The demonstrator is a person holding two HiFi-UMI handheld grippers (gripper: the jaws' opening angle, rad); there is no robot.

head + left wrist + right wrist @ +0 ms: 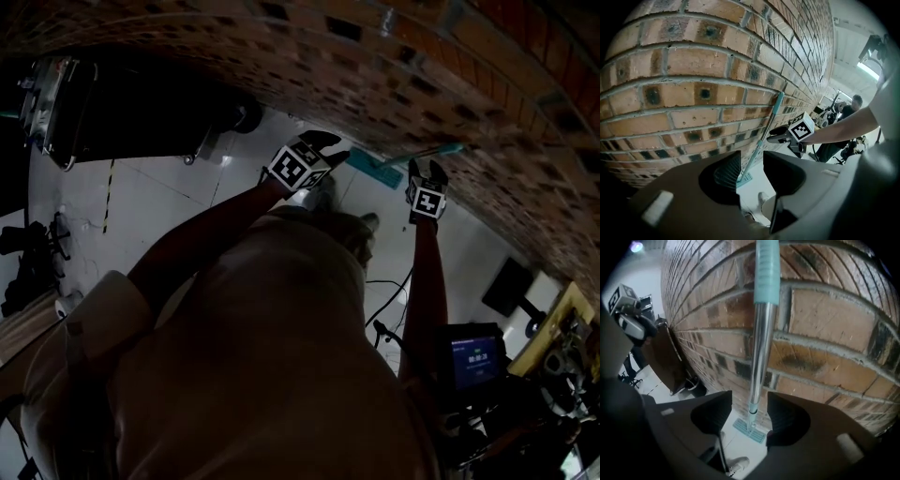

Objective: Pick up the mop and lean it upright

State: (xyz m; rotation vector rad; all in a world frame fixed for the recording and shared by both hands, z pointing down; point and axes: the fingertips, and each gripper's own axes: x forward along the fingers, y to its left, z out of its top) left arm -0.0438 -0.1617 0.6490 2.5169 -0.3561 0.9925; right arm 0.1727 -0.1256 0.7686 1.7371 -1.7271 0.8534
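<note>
Mop (pixel 761 357) standing on end vs. the brick wall (pixel 825 324), pole running straight thru the gap of the right tool (pixel 750 401). Jaws there are spread, w/ a sliver of space each side of the pole, so no squeeze: it's open around it, not clamped. Teal grip sleeve (pixel 766 273) sits above the tool and the chrome section is at jaw level. Teal mop head (pixel 750 430) lies flat on the pale floor (pixel 724 446), below and beyond the tips, right at the wall's foot.

Left tool (pixel 751 161): jaws apart too, nothing b/w them. The pole shows in its gap but stands well ahead, not w/in reach of the pads. Ahead and to the right of it the right tool's marker cube (pixel 802 126) hangs beside the pole. A shoe (pixel 764 199) shows below the left tool's tips.

From the head view both tools are lifted toward the bricks, the left one off to the side of the right, apart from the mop.
</note>
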